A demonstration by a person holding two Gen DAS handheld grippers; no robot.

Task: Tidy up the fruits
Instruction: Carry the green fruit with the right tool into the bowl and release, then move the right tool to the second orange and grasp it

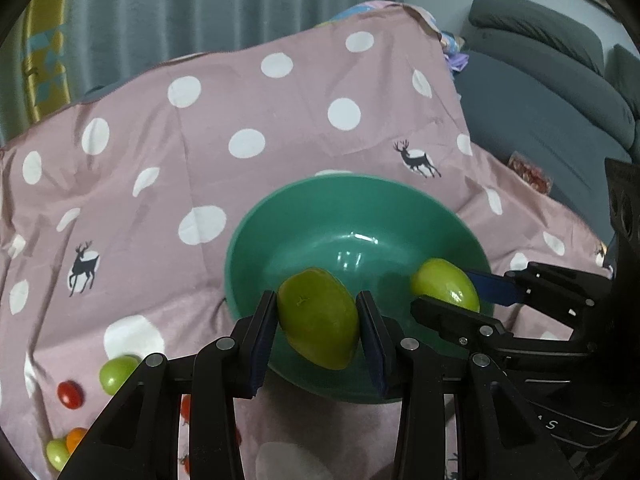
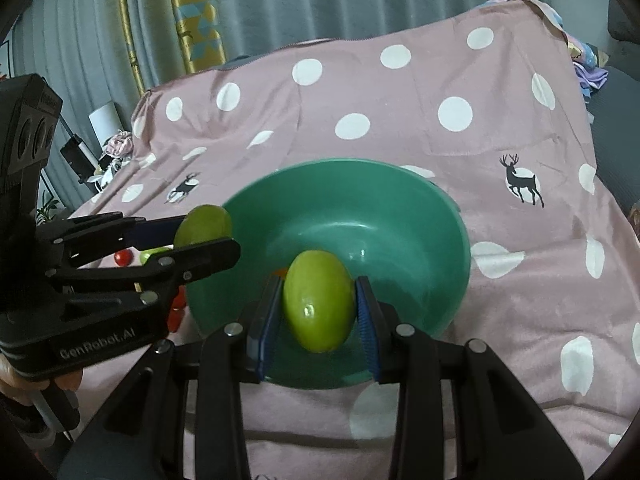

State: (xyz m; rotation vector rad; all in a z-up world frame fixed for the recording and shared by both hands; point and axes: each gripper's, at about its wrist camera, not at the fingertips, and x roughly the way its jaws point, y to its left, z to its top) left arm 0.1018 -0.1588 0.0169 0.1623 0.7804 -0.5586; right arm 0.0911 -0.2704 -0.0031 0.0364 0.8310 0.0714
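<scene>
The left gripper [image 1: 318, 322] pinches a green fruit [image 1: 318, 322] between its fingers, long axis slanting across them, over the bowl's [image 1: 256, 236] near rim, so it may fall outside; the right gripper [image 2: 319, 307] pinches another fruit [image 2: 319, 307], upright, risking a bounce inside.

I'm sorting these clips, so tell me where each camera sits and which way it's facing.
Left wrist: on the left gripper, looking down over its green fruit into the green bowl; right gripper at right.
Right wrist: on the right gripper, same downward look; left gripper and a hand at left.
Shared: bowl, both fruits, spotted pink cloth.
</scene>
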